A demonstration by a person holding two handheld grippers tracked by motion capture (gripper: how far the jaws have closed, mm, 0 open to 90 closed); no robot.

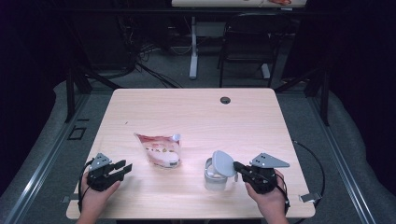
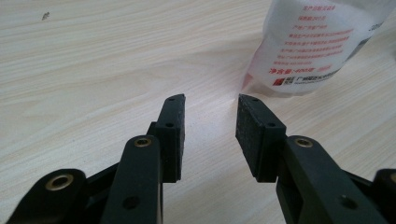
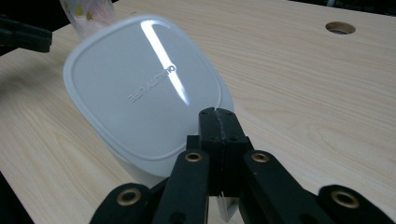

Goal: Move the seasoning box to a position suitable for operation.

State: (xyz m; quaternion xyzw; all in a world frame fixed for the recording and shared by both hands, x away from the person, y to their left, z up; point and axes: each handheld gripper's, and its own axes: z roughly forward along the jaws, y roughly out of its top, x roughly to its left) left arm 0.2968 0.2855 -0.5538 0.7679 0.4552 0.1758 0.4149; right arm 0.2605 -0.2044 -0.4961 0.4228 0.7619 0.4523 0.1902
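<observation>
A clear plastic container (image 1: 215, 181) stands at the front right of the wooden table (image 1: 196, 112). Its grey-white lid (image 1: 223, 162) is tilted up on the side toward the bag. My right gripper (image 1: 237, 166) comes in from the right and is shut on the lid's near edge. In the right gripper view the closed jaws (image 3: 217, 115) meet at the rim of the lid (image 3: 144, 88), with a white tab pinched between them. A pouch with red print (image 1: 161, 150) stands mid-table. My left gripper (image 1: 123, 168) lies left of it, open and empty (image 2: 210, 105), pointing at the pouch (image 2: 313, 42).
A round cable hole (image 1: 225, 100) sits near the table's far edge, also seen in the right gripper view (image 3: 340, 27). Beyond the table stand a black chair (image 1: 247, 42) and a desk leg (image 1: 193, 46). Bare wood lies between the pouch and the far edge.
</observation>
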